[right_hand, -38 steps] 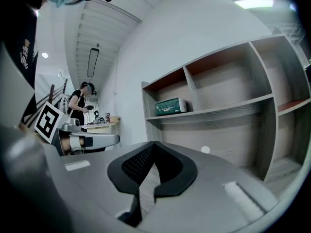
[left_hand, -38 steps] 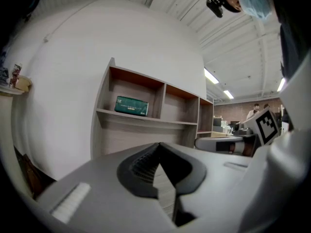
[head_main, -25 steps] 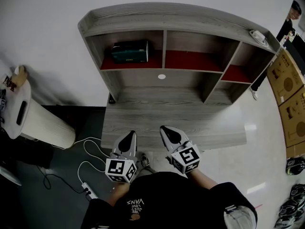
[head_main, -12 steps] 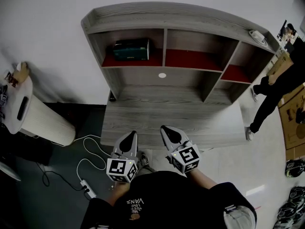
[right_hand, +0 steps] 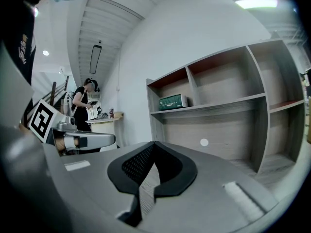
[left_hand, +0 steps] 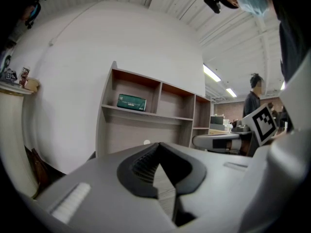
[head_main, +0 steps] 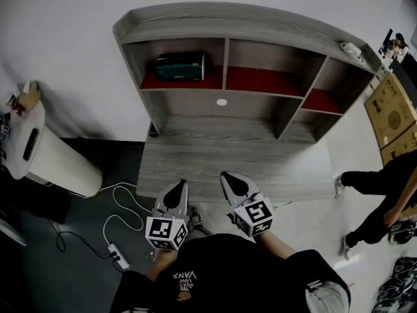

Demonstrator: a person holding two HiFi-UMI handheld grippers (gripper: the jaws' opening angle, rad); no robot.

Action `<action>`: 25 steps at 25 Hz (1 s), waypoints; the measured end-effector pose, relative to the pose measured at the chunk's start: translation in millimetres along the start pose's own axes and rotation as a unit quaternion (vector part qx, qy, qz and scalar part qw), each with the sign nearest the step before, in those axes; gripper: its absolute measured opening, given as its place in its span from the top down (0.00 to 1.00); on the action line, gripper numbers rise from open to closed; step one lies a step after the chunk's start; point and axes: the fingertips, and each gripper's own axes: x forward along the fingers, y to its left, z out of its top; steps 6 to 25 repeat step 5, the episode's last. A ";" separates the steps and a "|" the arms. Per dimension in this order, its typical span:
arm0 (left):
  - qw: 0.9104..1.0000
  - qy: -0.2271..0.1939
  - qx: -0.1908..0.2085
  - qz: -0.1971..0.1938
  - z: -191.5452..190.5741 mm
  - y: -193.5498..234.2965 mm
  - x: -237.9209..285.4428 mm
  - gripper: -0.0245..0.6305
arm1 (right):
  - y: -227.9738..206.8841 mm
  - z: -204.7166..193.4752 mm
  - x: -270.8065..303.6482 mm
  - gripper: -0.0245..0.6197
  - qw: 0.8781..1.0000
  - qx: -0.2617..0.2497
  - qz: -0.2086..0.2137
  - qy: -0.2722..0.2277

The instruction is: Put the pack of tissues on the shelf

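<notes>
Both jaws closed, left gripper point(head_main: 177, 188), right gripper point(head_main: 230, 181), empty

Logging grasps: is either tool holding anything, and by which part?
Nothing is held: left tool and right tool are shut, empty; the dark green rectangular tissue pack lies on the grey wooden shelf.

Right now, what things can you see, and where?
Shelf unit: one, grey wood with red boards, against the wall.
Pack of tissues: one, dark green, top left compartment.
Round stand: one, white, left of shelf unit.
Power strip: one, white, floor at left.
Cardboard boxes: two, brown, far right.
Bystander: one, dark clothes, right.
Left tongs: one, grey, shut, by shelf unit's front.
Right tongs: one, grey, shut, by shelf unit's front.
</notes>
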 end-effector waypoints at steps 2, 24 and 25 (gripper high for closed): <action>1.000 0.001 -0.001 -0.001 -1.0 -1.1 -0.4 0.89 | 0.0 -0.7 -0.6 0.96 1.000 0.000 0.000 0.001; 1.000 0.001 -0.002 -0.001 -2.6 -2.0 -0.5 0.89 | -0.5 -1.3 -0.8 0.96 1.000 -0.001 0.002 0.000; 1.000 0.001 -0.002 -0.001 -2.6 -2.0 -0.5 0.89 | -0.5 -1.3 -0.8 0.96 1.000 -0.001 0.002 0.000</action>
